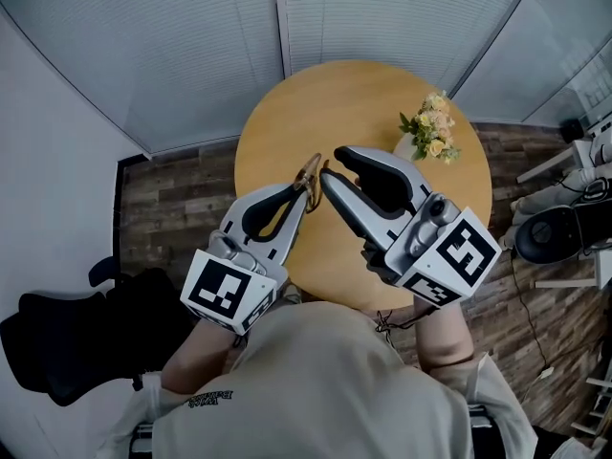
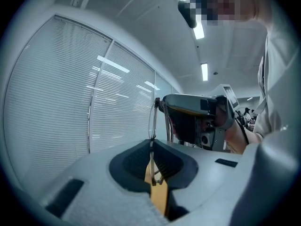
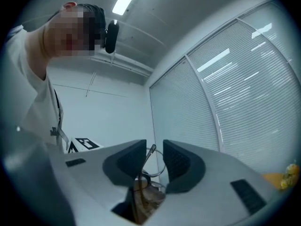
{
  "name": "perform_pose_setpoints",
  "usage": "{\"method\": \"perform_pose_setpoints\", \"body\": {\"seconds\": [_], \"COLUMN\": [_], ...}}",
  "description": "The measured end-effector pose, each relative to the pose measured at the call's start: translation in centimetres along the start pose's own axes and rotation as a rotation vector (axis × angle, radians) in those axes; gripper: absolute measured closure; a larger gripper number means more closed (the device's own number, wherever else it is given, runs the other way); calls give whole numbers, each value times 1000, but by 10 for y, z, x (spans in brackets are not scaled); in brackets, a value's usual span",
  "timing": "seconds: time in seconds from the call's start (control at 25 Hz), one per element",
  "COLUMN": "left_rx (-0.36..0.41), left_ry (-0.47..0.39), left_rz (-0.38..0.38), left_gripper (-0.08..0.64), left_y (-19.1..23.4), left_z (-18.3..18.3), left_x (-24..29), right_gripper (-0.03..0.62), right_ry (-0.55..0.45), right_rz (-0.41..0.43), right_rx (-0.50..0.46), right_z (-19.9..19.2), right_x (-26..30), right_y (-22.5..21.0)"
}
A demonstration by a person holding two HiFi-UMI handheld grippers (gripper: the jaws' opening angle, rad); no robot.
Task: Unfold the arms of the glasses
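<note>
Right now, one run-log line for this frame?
left claw: shut on glasses | right claw: open, glasses arm between jaws | glasses: over table

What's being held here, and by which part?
The left gripper clamps the glasses by the lens rim; the right gripper stands open around one arm.

- An office meeting room: slatted blinds [image 1: 172, 55] cover the walls.
- Strip lights [image 2: 204, 72] run along the ceiling.
- A round wooden table [image 1: 287, 132] stands beside a black chair [image 1: 76, 342].
</note>
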State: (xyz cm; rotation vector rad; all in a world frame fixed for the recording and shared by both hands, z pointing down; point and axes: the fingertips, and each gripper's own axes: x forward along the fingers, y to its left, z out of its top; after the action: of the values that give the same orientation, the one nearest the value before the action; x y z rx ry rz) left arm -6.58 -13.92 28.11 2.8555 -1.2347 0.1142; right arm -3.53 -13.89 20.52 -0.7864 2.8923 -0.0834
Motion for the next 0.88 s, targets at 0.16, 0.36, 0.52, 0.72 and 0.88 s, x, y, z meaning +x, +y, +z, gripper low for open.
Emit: {"method": "perform_pose_setpoints", "body": {"seconds": [0.16, 0.36, 0.52, 0.72, 0.88], "left_rx": [10, -15, -34, -50, -71], "left_ry": [24, 29, 11, 3, -3], "left_rz": [0, -2, 26, 80, 110], "left_gripper": [523, 523, 523, 523, 523], "left_y": [-3, -4, 5, 24, 38], "left_z": [-8, -14, -9, -8, -8], "left_x": [2, 0, -3, -4, -6], "right_gripper": [500, 508, 508, 508, 508], "right_ry": [53, 62, 55, 67, 112], "right_rz": [-13, -21, -51, -90, -118], "right_rx": [-19, -32, -45, -14, -7], "right_z": [-14, -17, -16, -29, -48], "right_x": [0, -6, -13, -28, -39], "right_y": [-2, -2, -5, -16, -20]}}
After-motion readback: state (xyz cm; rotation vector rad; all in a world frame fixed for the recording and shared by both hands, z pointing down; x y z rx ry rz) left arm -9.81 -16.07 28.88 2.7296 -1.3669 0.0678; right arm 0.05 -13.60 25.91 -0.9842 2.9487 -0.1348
